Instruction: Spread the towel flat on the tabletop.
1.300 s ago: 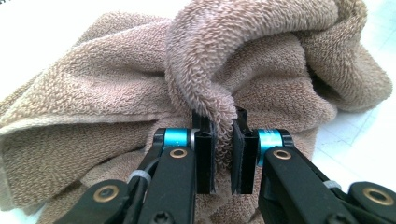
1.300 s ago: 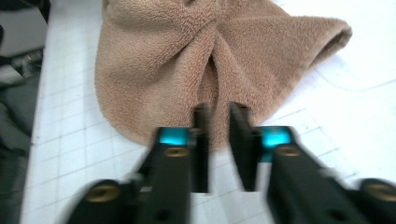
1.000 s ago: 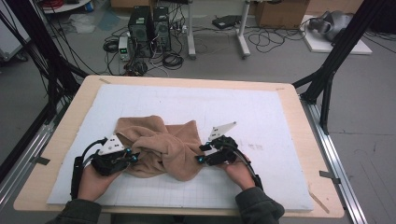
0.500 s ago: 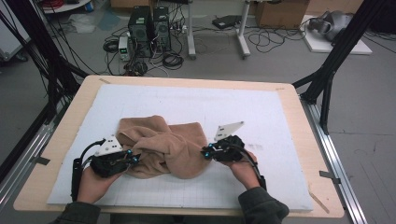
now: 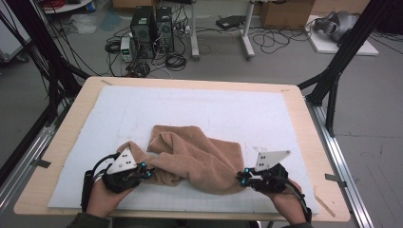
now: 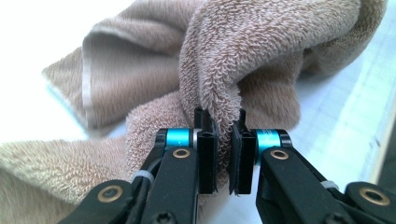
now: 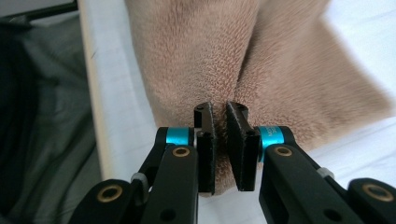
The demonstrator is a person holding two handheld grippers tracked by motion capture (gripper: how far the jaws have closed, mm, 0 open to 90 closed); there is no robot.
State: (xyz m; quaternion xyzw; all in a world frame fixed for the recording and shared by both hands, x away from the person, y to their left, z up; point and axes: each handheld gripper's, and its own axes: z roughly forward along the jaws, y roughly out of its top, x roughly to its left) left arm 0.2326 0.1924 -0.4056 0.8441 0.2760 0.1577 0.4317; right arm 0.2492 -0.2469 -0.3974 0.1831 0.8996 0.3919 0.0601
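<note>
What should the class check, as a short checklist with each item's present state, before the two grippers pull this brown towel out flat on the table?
1. Left gripper clamped on the towel: ok; a fold of pile is pinched between its pads.
2. Right gripper clamped on the towel: ok; its jaws have just closed on a pinch of cloth.
3. Each grip on a true corner: cannot tell; hems near the pads are hidden.
4. Towel flat: not ok; it lies bunched and folded over between the grippers.
5. Room on the white mat to spread it: ok; bare mat beyond the towel.
6. Towel fully on the mat: ok.
</note>
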